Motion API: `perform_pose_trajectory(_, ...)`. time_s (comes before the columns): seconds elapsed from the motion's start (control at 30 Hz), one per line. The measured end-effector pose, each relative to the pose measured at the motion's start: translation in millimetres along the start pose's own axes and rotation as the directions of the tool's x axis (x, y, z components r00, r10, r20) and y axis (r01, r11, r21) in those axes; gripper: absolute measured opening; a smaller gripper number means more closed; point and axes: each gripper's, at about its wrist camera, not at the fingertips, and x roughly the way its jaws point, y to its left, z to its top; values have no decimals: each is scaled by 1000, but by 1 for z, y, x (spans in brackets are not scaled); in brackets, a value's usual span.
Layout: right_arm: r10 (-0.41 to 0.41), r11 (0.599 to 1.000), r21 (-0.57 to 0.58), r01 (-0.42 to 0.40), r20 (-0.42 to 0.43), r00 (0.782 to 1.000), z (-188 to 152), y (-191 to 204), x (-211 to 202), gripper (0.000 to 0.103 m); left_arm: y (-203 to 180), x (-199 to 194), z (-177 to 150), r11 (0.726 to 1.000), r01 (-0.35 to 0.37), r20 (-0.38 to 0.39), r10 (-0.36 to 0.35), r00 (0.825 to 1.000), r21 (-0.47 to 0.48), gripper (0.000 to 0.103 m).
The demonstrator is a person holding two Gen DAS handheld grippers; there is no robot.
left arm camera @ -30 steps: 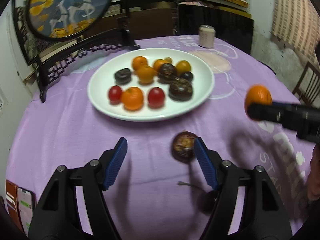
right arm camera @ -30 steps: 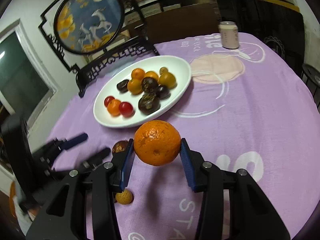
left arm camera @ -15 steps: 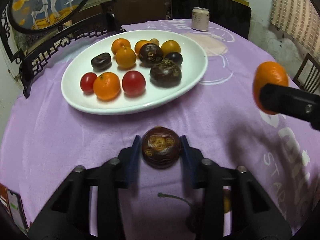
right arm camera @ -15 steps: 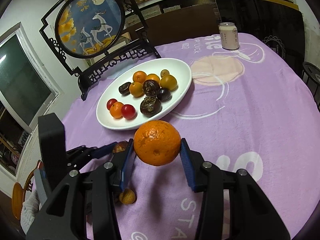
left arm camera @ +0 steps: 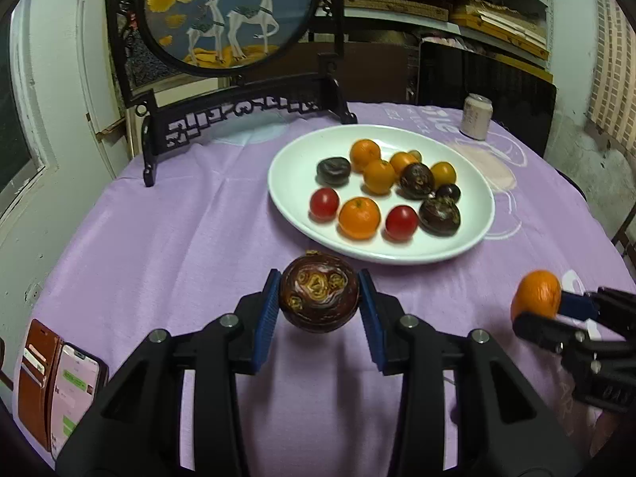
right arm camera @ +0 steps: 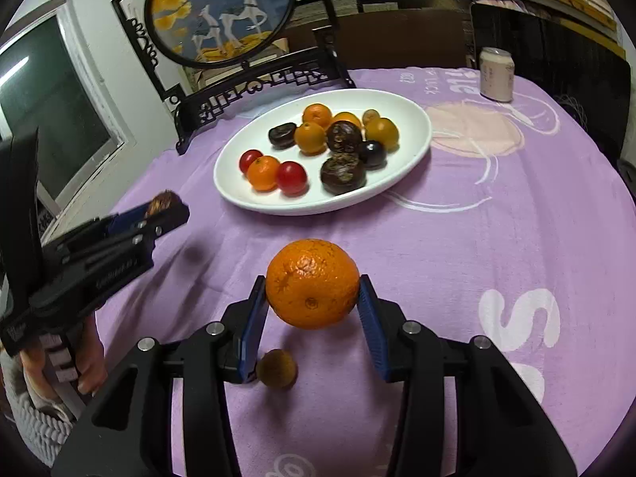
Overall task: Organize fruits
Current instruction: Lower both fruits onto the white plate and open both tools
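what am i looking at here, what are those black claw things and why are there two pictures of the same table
There is no robot here. A person holds a hand-held pair of tongs in each hand, and each pair carries a wide-angle camera that looks forward along its two fingers. So one picture is taken from the left tongs and the other from the right tongs, and each view also shows the other pair off to one side.

The left tongs are closed on a dark brown round fruit, lifted off the cloth. The right tongs are closed on an orange.

A purple tablecloth covers the table. On it sit a white plate holding small oranges, red tomatoes and dark fruits, a drink can, a phone in a brown case and a carved stand with a round deer picture. A small yellowish fruit lies loose below the orange.
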Motion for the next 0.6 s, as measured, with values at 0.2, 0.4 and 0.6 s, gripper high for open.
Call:
perform_pose_trajectory(0.2,2,1000,-7,-2,-1,1000,-1,2,0,45,2,-2,0,1000,5,-1,-5,1000,-1,39)
perform_pose_trajectory(0.4,2,1000,-5,-2,10,1000,-1,2,-2,45,-1,-4,-1,1000,-3,8,3,1000,13,39)
perform_pose_trajectory(0.6,4,1000,10,-4,29,1000,4,1,-7,45,-4,-4,5,1000,-23,29,23,999,21,39)
